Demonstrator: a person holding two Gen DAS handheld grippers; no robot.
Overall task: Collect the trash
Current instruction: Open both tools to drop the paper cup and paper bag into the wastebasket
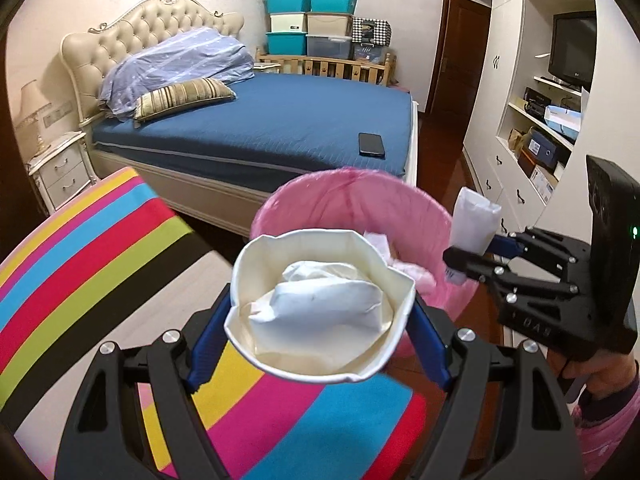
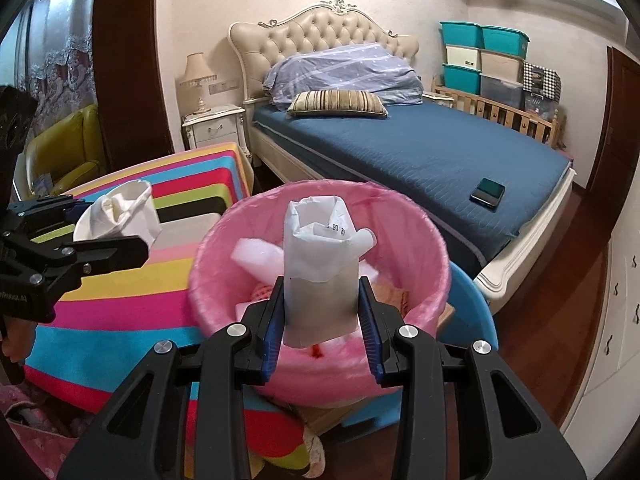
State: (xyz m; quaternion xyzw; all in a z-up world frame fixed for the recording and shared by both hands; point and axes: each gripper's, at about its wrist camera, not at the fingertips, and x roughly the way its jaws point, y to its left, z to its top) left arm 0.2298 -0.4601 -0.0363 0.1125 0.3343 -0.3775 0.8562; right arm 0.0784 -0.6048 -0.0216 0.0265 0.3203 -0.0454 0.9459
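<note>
Over the striped table (image 2: pixel 120 280), at nine o'clock of the bin (image 2: pixel 400 216), the left gripper (image 1: pixel 320 312) clasps a crushed cup (image 1: pixel 320 300) stuffed with tissue. At centre, the right gripper (image 2: pixel 322 320) clenches a carton (image 2: pixel 320 264) above the bin, which already holds scraps; both drops remain.

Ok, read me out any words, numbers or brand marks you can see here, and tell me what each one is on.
"90 61", roughly, upside down: printed on the crumpled white paper held in the right gripper.
"LG", probably: small logo on the TV frame, barely legible.
Embossed letters on the right gripper's body, seen from the left wrist view: too blurred to read.
White print on the left gripper body, cut off at the frame edge: unreadable.
Box labels on the shelves: too small.
</note>
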